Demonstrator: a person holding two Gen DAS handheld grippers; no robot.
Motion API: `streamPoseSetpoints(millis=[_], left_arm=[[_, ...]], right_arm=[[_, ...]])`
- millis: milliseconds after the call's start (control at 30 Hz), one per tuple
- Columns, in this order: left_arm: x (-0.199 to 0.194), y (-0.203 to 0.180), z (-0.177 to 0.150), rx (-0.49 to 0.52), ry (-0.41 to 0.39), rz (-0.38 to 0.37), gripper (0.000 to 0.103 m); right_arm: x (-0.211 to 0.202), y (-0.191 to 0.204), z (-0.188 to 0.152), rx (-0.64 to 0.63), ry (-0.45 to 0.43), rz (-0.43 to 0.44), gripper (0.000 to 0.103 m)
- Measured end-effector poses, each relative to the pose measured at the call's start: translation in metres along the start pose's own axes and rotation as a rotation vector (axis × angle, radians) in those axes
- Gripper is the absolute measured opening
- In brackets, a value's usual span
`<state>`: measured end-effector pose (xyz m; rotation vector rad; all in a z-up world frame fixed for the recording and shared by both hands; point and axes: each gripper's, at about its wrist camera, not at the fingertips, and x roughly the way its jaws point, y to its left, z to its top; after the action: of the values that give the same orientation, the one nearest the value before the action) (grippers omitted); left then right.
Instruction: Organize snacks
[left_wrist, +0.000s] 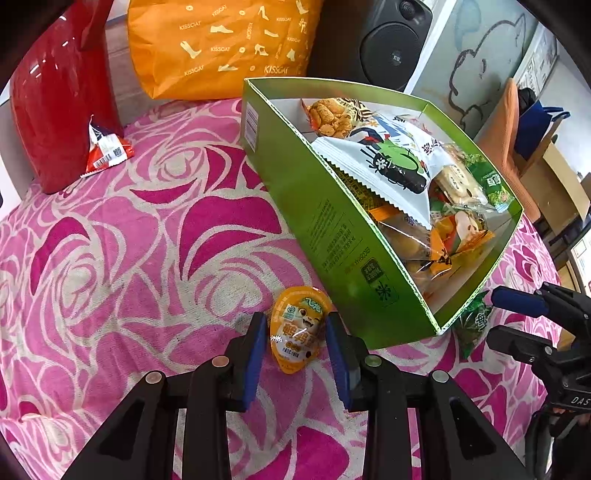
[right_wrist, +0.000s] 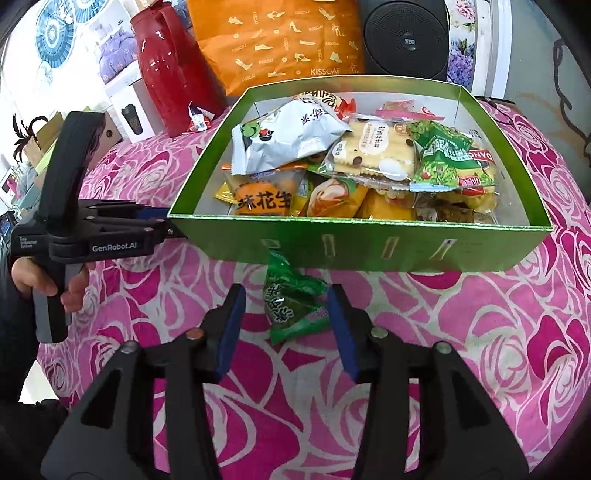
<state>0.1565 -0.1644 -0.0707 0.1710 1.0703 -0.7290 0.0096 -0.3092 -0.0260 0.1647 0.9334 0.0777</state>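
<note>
An orange snack cup (left_wrist: 300, 317) with a cartoon face lies on the pink rose tablecloth. My left gripper (left_wrist: 296, 334) is open, its blue pads close on either side of the cup. A green packet (right_wrist: 295, 308) lies against the front wall of the green box (right_wrist: 369, 251). My right gripper (right_wrist: 286, 308) stands open around that packet. The box (left_wrist: 332, 236) holds several snack bags. In the left wrist view the right gripper (left_wrist: 506, 319) and the green packet (left_wrist: 476, 325) show at the box's near corner. A red-and-white packet (left_wrist: 107, 151) lies by the red jug.
A red jug (left_wrist: 62, 92), an orange shoe-print bag (left_wrist: 221, 44) and a black speaker (left_wrist: 395, 40) stand behind the box. A hand (right_wrist: 33, 280) holds the left gripper's handle at the table's left edge. Boxes and a cup carton (right_wrist: 133, 110) sit beyond.
</note>
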Motion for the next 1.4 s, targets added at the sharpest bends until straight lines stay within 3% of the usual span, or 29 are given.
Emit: streamPoseSetpoints(millis=[67, 367, 400, 433, 767, 1033, 1200, 1400], left_arm=[[-0.001, -0.001, -0.001, 0.010, -0.001, -0.004, 0.023], [-0.034, -0.004, -0.011, -0.011, -0.071, -0.011, 0.023], [-0.042, -0.002, -0.012, -0.019, -0.088, -0.011, 0.023], [-0.051, -0.001, -0.013, -0.025, -0.104, -0.006, 0.023], [-0.121, -0.032, 0.006, 0.034, -0.263, -0.060, 0.022], [-0.111, -0.086, 0.034, 0.120, -0.284, -0.121, 0.023], [-0.084, -0.106, 0.050, 0.145, -0.242, -0.128, 0.023], [-0.052, -0.112, 0.060, 0.154, -0.197, -0.112, 0.023]], right_arm=[[0.001, 0.000, -0.002, 0.002, 0.003, -0.002, 0.048], [0.014, 0.003, -0.008, -0.015, 0.027, -0.066, 0.047], [0.015, 0.003, -0.008, -0.017, 0.024, -0.079, 0.035], [0.014, 0.003, -0.008, -0.019, 0.018, -0.090, 0.031], [-0.037, 0.016, -0.004, -0.020, -0.102, 0.009, 0.028], [-0.081, -0.006, 0.015, 0.023, -0.264, -0.073, 0.028], [-0.087, -0.033, 0.031, 0.073, -0.305, -0.138, 0.028], [-0.078, -0.066, 0.048, 0.133, -0.320, -0.153, 0.028]])
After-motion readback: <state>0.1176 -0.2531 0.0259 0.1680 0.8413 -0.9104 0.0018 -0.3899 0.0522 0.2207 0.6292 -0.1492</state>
